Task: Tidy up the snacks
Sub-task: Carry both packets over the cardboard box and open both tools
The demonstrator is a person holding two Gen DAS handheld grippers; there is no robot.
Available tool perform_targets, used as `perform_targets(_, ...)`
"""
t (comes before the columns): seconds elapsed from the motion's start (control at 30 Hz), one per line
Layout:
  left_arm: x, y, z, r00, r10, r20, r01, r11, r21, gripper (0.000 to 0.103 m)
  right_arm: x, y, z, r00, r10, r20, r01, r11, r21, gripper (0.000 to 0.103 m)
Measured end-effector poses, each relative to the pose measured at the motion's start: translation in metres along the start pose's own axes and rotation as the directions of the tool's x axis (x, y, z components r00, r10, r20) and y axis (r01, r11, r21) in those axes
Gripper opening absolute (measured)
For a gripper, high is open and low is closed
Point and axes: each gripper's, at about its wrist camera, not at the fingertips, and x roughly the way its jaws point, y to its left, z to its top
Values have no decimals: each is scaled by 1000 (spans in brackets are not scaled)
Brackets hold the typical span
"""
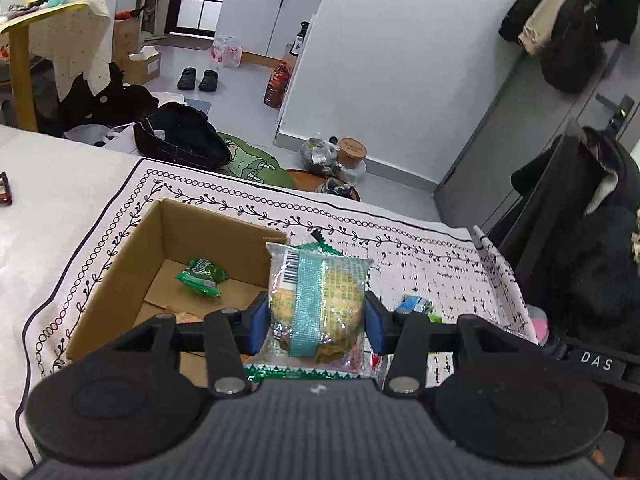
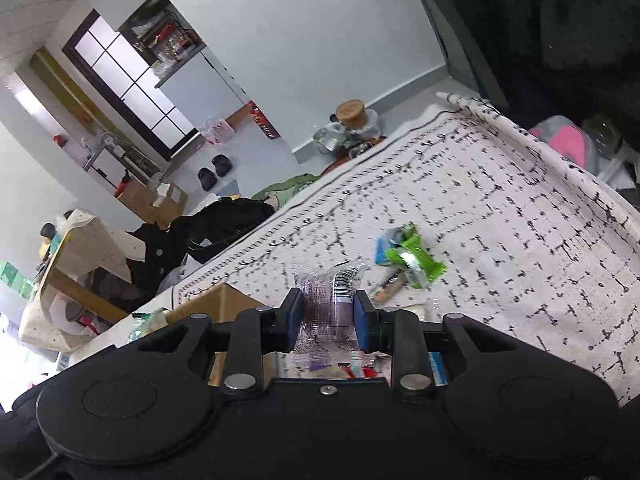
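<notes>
**Two packets in hand, box barely started**

Going by the left wrist view, the cardboard box (image 1: pixel 160 264) sits open on the patterned cloth (image 1: pixel 420 264) with one green packet (image 1: pixel 202 278) lying on its floor, and something orange at the near edge that is too hidden to name. So the sorting looks early. To the right of the box, the left gripper (image 1: pixel 316 320) is clamped on a clear-wrapped biscuit packet (image 1: pixel 316 300) with a teal stripe, its blue pads pressing both sides. The packet stands on end — its long axis runs away from the camera, barcode end farthest, the green serrated seam nearest. It hangs over the box's near right corner, not yet inside.

Further right, a blue-and-green wrapper (image 1: pixel 416 305) lies on the cloth.

In the right wrist view, the right gripper (image 2: pixel 327 314) is closed on a small clear purple packet (image 2: pixel 328 300), its barcode end pointing forward past the fingertips. Beyond it, a bright green wrapper (image 2: pixel 412 258) and a few other snacks lie loose on the cloth — these are still to be gathered, as I judge it.
</notes>
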Motion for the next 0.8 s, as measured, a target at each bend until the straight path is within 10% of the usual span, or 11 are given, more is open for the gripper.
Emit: perform_targets(0.8,-17,86,29,1000,11,16,-8,985,-174,47,22,98,-24,999,54,-6,-54,995,-89,27)
